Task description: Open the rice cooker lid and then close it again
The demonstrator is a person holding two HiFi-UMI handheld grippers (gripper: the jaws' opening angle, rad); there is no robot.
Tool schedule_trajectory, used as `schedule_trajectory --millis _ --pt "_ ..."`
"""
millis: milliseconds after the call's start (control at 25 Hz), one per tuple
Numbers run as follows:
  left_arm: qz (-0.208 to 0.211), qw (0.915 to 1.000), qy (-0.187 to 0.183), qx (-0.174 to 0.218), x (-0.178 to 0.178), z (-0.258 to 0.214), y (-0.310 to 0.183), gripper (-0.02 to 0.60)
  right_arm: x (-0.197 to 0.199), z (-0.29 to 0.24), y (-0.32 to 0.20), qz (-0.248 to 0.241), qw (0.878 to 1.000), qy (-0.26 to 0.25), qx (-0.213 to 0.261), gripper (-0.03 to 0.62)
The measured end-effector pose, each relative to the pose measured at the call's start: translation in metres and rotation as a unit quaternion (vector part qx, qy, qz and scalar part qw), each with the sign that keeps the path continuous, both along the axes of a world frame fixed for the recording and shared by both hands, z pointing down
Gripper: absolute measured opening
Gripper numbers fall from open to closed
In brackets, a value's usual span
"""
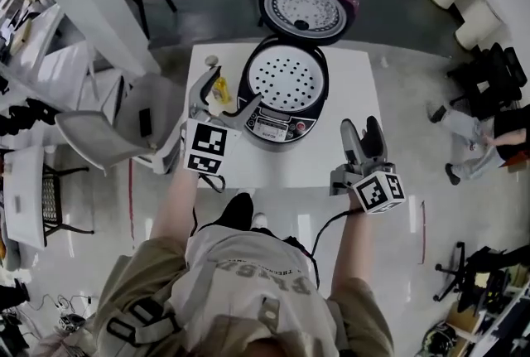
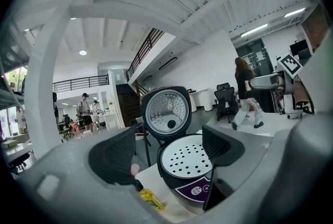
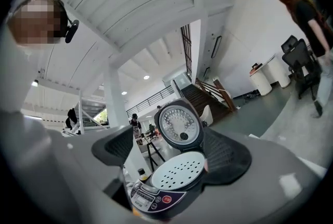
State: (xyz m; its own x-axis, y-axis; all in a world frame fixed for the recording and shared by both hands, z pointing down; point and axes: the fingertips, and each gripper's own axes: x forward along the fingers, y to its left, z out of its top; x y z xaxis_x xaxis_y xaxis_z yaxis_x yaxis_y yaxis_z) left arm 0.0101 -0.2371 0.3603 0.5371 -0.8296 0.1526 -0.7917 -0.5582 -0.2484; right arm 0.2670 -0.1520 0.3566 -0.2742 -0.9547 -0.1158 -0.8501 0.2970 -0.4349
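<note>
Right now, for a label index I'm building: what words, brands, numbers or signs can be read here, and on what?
Nothing reads clearly.
Control panel of the rice cooker: print and a red button, too blurred to read.
Purple sticker on the cooker's front: too small.
Left marker cube, right marker cube: black-and-white square codes, no words.
Shirt print: upside down, unreadable.

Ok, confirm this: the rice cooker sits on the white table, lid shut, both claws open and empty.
No: the lid stands open, tipped back behind the rice cooker, as the head view shows. It does sit on the white table, left claw and right claw open and empty.
</note>
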Motion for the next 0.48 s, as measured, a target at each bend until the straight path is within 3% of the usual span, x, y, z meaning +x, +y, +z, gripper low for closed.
schedule_trajectory --millis 280,480 --pt "0.025 0.9994 -0.018 0.012 -0.005 -0.011 -0.047 0.414 0.008 -0.015 -0.032 0.003 0.999 0.045 0.007 0.416" --pt "0.048 0.9977 -0.046 0.013 -0.008 -0.019 -0.082 0.414 0.019 -0.033 -0.064 -0.002 0.999 0.033 0.013 0.416"
